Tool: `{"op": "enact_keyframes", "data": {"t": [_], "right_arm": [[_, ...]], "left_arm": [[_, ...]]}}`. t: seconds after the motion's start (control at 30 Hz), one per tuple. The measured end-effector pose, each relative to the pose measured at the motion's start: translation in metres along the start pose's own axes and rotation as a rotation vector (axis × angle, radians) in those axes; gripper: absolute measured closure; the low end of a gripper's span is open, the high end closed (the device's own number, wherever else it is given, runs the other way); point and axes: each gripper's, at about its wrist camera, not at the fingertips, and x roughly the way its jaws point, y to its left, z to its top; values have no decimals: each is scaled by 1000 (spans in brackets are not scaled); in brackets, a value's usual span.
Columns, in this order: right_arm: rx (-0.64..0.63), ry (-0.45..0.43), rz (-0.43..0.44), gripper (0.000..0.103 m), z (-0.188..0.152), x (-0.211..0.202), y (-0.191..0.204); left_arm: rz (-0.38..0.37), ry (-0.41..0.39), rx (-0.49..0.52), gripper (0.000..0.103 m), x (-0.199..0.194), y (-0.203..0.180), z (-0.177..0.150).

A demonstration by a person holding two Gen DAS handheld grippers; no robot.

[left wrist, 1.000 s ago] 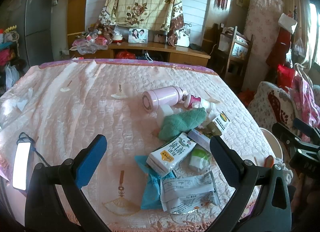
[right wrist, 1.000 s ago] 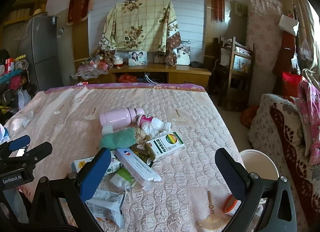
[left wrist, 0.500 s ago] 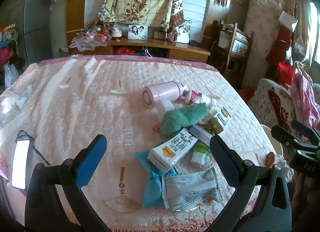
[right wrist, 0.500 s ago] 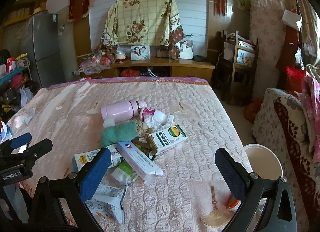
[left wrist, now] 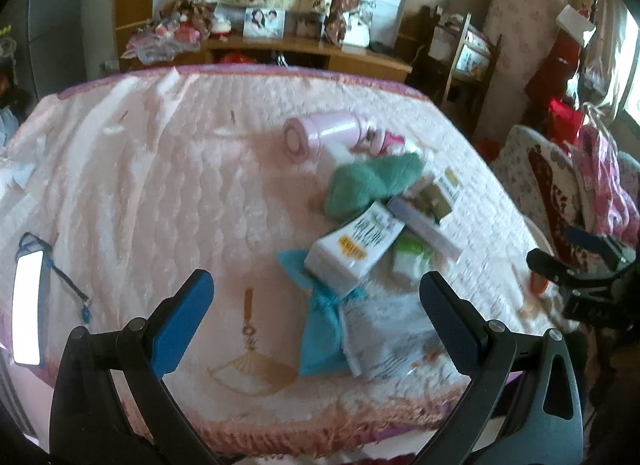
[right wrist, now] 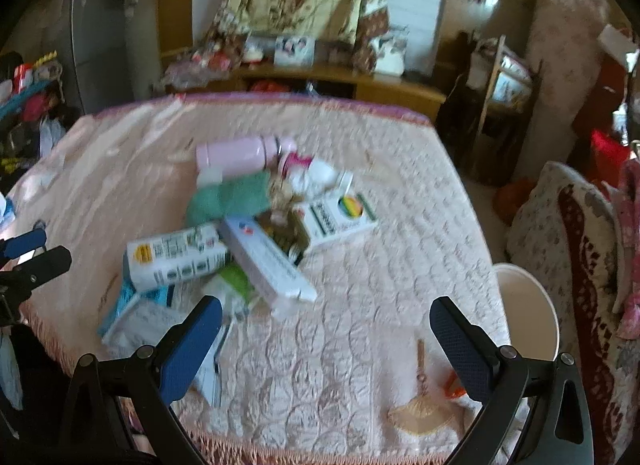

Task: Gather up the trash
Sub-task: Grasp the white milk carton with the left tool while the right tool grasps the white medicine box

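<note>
A: Trash pile (right wrist: pixel 248 241) sits mid-quilt: left of the long white box (right wrist: pixel 266 261) lies the milk carton (right wrist: pixel 176 259); right of it, the rainbow-marked box (right wrist: pixel 338 217).

B: And the tongs?

A: Left gripper (left wrist: pixel 316 305) gapes wide, empty, above the blue wrapper (left wrist: pixel 320 329). Right gripper (right wrist: pixel 326 329) is spread too, holding nothing. Right of the box, past the quilt's edge, a white bucket (right wrist: pixel 528 305), blurred, I think.

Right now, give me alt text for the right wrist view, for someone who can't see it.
The right claw, open and empty, hovers over a pink quilted tablecloth above a pile of litter: a milk carton, a long white box, a green cloth and a pink flask. A white bucket stands beyond the table's right edge.
</note>
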Motion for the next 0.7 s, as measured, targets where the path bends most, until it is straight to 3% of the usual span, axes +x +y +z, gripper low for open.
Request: {"op": "enact_keyframes", "data": {"t": [0.13, 0.3, 0.4, 0.6, 0.7], "right_arm": [[-48, 71, 47, 0, -7, 13, 8], [-19, 86, 118, 0, -11, 23, 7], [21, 79, 146, 0, -7, 28, 1], [-30, 73, 148, 1, 12, 50, 0], [-54, 89, 208, 5, 22, 64, -1]], "left_arm": [[39, 40, 6, 1, 9, 13, -8], [53, 45, 9, 1, 15, 14, -3], [43, 51, 36, 1, 21, 3, 3], [31, 74, 121, 1, 45, -22, 20], [27, 104, 164, 1, 63, -32, 29]]}}
